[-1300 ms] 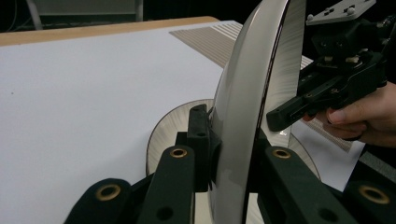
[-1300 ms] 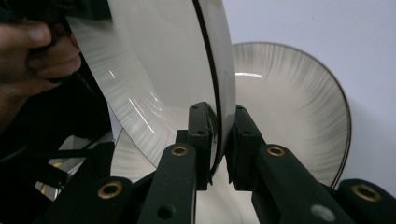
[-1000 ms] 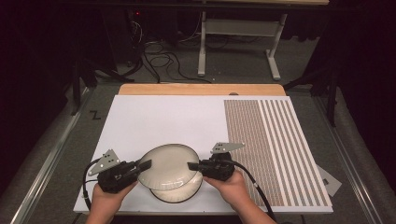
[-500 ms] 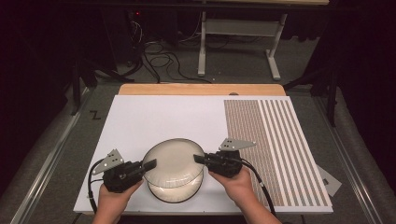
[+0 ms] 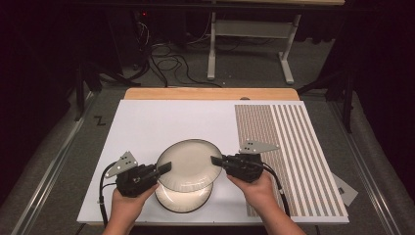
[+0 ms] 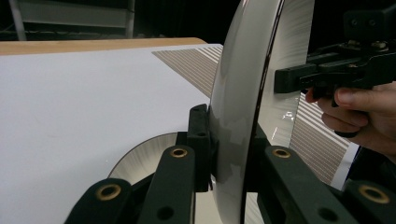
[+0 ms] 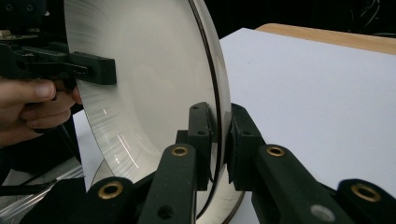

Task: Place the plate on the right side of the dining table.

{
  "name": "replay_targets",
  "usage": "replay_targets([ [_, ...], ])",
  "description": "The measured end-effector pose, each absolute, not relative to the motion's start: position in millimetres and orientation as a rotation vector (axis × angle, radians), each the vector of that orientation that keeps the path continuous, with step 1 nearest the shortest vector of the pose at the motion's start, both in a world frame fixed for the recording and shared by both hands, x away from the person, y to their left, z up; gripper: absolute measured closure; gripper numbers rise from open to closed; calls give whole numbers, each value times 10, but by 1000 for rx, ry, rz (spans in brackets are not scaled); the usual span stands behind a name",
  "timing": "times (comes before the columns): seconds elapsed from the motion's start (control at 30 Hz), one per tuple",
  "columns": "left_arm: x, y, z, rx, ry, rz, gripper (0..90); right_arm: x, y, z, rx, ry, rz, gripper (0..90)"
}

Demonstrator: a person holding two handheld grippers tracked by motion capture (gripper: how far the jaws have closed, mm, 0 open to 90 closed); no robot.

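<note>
Hanging clear of the table between the two grippers, the upper plate (image 5: 190,164) is a pale, glossy dish with a dark rim, held roughly level above the near middle of the white board (image 5: 147,127). Directly beneath it a second plate (image 5: 182,200) of the same kind lies flat on the board, its near edge showing below the lifted one. The left gripper (image 5: 164,168) is clamped narrow on the upper plate's left rim; in the left gripper view (image 6: 229,154) the rim stands edge-on between the two black jaws, both pads pressed against it. The right gripper (image 5: 216,160) pinches the opposite rim the same way, and the right gripper view (image 7: 219,144) shows the jaws closed tight on either face of the dish. Each gripper is carried in one of the person's hands, the left hand (image 5: 126,205) and right hand (image 5: 254,188) coming in from the near edge. To the right of the plates the board bears a striped panel (image 5: 288,156) of brown and white lines. Beyond the board's far edge a wooden strip (image 5: 210,93) runs across, with cables (image 5: 166,63) on the grey floor behind.
</note>
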State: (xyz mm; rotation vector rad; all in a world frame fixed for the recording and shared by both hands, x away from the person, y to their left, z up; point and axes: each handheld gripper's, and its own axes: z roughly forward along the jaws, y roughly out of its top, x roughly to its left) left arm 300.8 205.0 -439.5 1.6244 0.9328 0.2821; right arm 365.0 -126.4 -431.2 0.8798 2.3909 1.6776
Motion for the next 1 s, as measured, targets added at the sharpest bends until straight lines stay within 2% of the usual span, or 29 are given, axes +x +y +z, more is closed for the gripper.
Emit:
replay_targets([
  [1.0, 3294, 945, -4273, 1749, 852, 223, 808, 3572, -2353, -4226, 988, 2251, 1604, 819],
])
